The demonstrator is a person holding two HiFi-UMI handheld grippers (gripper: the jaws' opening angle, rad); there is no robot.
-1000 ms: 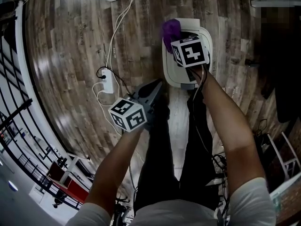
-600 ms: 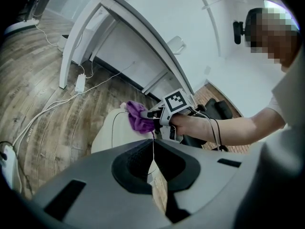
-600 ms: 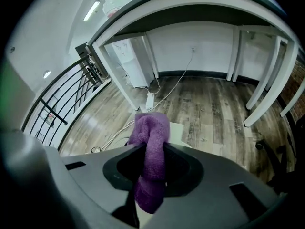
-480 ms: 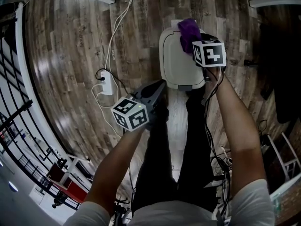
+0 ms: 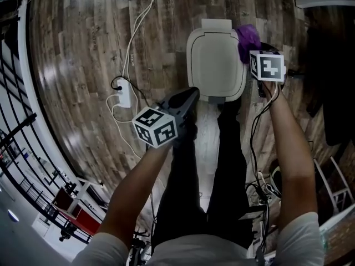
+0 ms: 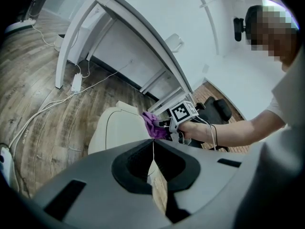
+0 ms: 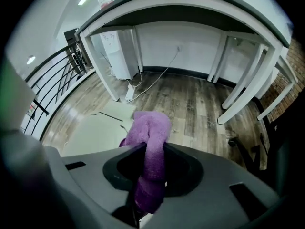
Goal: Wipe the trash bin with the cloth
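Right now the trash bin (image 5: 213,60) stands on the wooden floor (image 5: 83,65) at twelve o'clock from the person's legs (image 5: 205,165). Its pale lid is shut and its hinge tab is at the far, twelve o'clock end.

The right gripper (image 7: 151,149) is clamped on the purple cloth (image 5: 247,37). In the right gripper view the cloth runs as a thick fold up between the two jaws, which stand partly apart around it. Its free end bunches out past their tips. Seen from the head, that bunch sits at the two o'clock edge of the lid and overlaps the rim. The gripper's marker cube (image 5: 267,66) is just beside it, at the bin's three o'clock. The left gripper view shows the cloth low against the lid's far right corner; whether it presses on the plastic cannot be told.

The left gripper (image 5: 187,97) has its jaws together with nothing between them. It hangs near the bin's seven o'clock corner, pointing towards the lid.

A white power strip (image 5: 125,96) lies on the floor at the bin's eight o'clock, well apart from it. A white cable (image 5: 136,32) runs off from it towards twelve o'clock. A black railing (image 5: 22,121) curves along the nine o'clock side of the head view.
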